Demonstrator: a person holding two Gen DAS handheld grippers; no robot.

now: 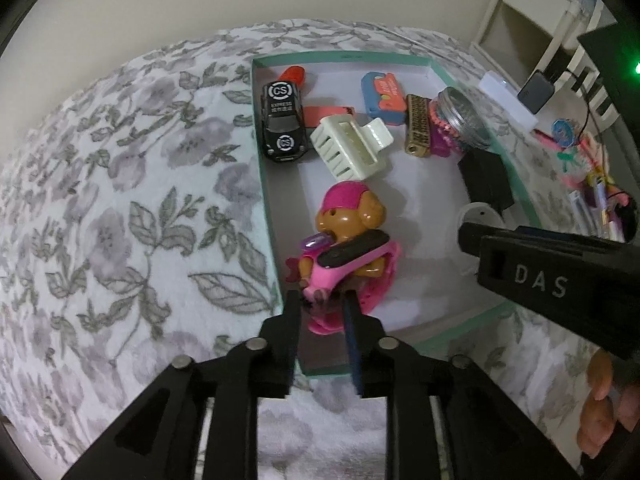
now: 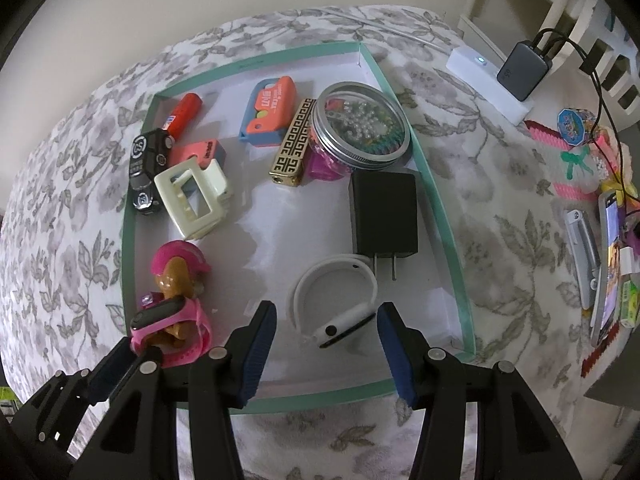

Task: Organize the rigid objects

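Note:
A shallow teal-rimmed box (image 1: 269, 204) (image 2: 440, 208) lies on a floral blanket and holds the objects. My left gripper (image 1: 322, 304) is shut on a pink smartwatch (image 1: 352, 258) (image 2: 168, 326) that is wrapped around a brown toy dog with a pink hat (image 1: 350, 210) (image 2: 178, 268) at the box's near left. My right gripper (image 2: 326, 332) is open, its jaws on either side of a white smartwatch (image 2: 334, 300) lying in the box's near middle. The right gripper's body (image 1: 560, 276) shows in the left wrist view.
In the box: a black toy car (image 1: 282, 122) (image 2: 146, 172), cream hair claw (image 1: 350, 146) (image 2: 194, 196), black charger (image 2: 384, 216), bead jar (image 2: 362, 128), gold patterned block (image 2: 290, 144), orange-blue case (image 2: 270, 112), red tube (image 2: 186, 114). A power strip (image 2: 490, 80) and craft items lie at right.

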